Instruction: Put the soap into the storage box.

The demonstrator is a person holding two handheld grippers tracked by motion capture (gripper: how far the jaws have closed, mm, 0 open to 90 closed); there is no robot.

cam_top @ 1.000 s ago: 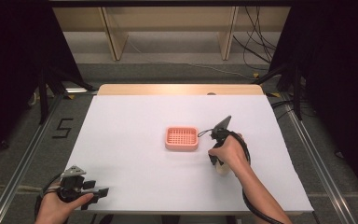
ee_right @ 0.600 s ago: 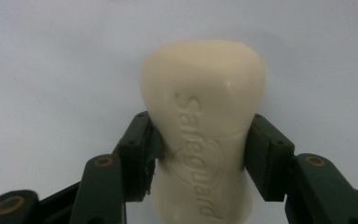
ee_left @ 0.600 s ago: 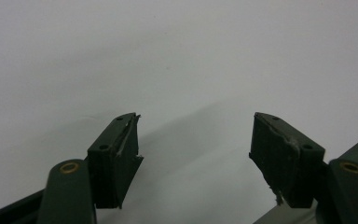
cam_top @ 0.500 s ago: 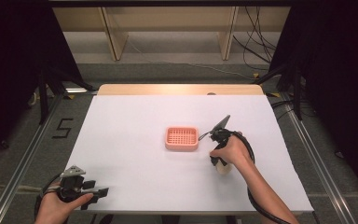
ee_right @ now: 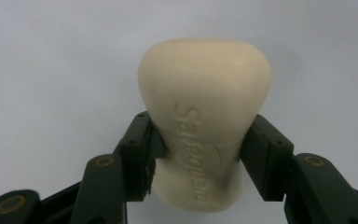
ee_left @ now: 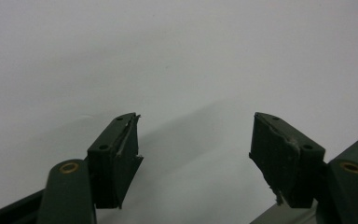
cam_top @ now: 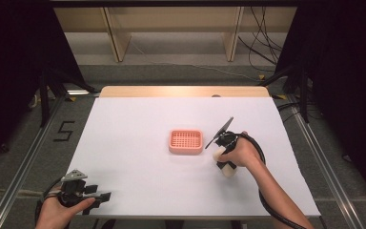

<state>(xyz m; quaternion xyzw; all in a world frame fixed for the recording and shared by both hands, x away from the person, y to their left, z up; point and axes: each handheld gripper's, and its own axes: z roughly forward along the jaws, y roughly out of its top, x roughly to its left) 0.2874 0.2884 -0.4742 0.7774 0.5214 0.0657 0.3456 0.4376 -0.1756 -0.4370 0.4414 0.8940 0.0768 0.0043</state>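
One soap bar (ee_right: 204, 135) sits pinched in your right gripper (ee_right: 204, 154), beside one pink soap dish (cam_top: 186, 141); your left gripper (ee_left: 193, 149) rests spread, holding nothing, on the white table (cam_top: 138, 119).

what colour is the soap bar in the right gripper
Cream, a pale off-white; the soap bar shows best in the right gripper view, clamped in the right gripper.

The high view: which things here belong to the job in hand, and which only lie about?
Probably in the job:
- cream bar of soap, clamped in the right tongs
- pink slotted plastic soap dish, empty on the white table

Lying about:
- left tongs, open and idle
- wooden shelf behind
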